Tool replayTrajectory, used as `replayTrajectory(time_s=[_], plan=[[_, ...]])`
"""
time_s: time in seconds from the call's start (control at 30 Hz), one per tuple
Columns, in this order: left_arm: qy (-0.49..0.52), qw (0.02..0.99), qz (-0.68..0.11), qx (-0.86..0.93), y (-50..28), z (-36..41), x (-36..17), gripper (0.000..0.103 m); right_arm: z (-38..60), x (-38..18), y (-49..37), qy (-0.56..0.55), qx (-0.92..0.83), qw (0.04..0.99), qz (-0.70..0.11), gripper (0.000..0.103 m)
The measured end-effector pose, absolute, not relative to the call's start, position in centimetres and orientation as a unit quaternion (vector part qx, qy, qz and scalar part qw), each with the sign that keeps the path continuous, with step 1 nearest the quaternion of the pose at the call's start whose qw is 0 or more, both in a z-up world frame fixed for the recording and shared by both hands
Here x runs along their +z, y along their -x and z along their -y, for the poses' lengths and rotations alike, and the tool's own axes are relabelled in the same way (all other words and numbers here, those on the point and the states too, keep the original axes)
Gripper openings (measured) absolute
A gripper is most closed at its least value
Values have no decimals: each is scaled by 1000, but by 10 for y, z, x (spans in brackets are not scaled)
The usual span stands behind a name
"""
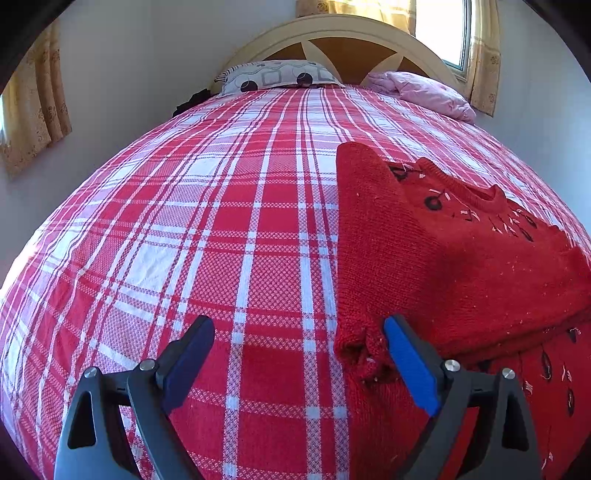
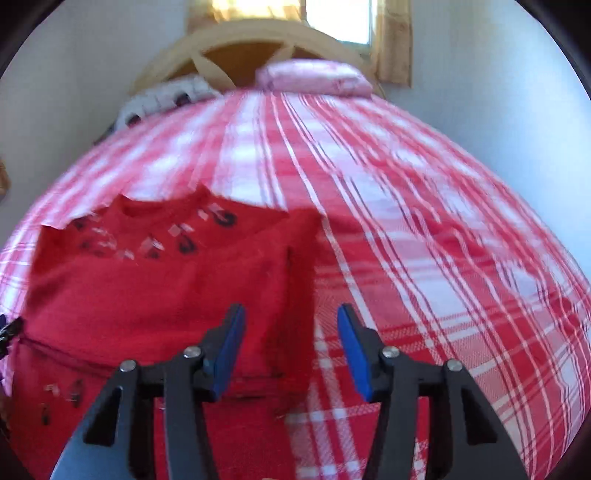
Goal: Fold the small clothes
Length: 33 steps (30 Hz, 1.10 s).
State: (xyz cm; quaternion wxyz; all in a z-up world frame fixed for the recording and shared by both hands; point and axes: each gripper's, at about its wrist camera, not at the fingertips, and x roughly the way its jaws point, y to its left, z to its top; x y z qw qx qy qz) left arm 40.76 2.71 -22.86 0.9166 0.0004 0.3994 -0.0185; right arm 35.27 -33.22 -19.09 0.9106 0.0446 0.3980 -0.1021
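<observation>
Red knitted sweater (image 1: pixel 461 258), sleeves folded in, lies flat on the red-and-white checked bedsheet (image 1: pixel 221 240); soft, floppy, best pinched at its hem corners. Left gripper (image 1: pixel 299 354) and right gripper (image 2: pixel 291 343) gape empty.

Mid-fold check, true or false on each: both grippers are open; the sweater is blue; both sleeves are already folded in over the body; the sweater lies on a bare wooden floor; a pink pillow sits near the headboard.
1. Both grippers open: true. The left gripper and right gripper stand apart, gripping nothing.
2. Blue sweater: false. The sweater is red.
3. Sleeves folded in: true.
4. On a wooden floor: false. It lies on the plaid bedspread.
5. Pink pillow near the headboard: true.
</observation>
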Motion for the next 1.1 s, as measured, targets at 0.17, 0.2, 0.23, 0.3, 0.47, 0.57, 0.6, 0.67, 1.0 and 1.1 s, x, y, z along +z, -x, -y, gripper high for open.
replayTrajectory(time_s=[0.17,0.2,0.23,0.3,0.47,0.57,0.6,0.67,1.0,1.1], plan=[[1,916,-400,-19,-408,-27,-228,93,299,-196,-359,-29,-31,911,-409,64],[3,916,-400,-20,-408,-28,-229,93,300,-202,-362,-33,-31,907,-419,64],[5,916,-401,-21,-408,-28,-229,93,302,-210,-367,-36,-40,898,-436,63],[11,915,-403,-25,-409,-29,-229,93,313,-223,-367,-49,-57,890,-451,63],[17,914,-405,-28,-410,-32,-230,93,329,-228,-366,-60,-70,878,-470,70],[22,913,-407,-31,-411,-34,-231,94,345,-234,-362,-105,-61,873,-472,72],[25,912,-409,-32,-412,-35,-232,94,347,-234,-361,-110,-59,874,-470,72],[27,912,-409,-33,-413,-35,-232,94,343,-233,-359,-103,-63,876,-467,72],[35,911,-409,-34,-412,-38,-232,94,348,-226,-350,-110,-79,876,-463,71],[39,910,-411,-35,-412,-39,-233,94,345,-209,-338,-97,-96,894,-428,71]])
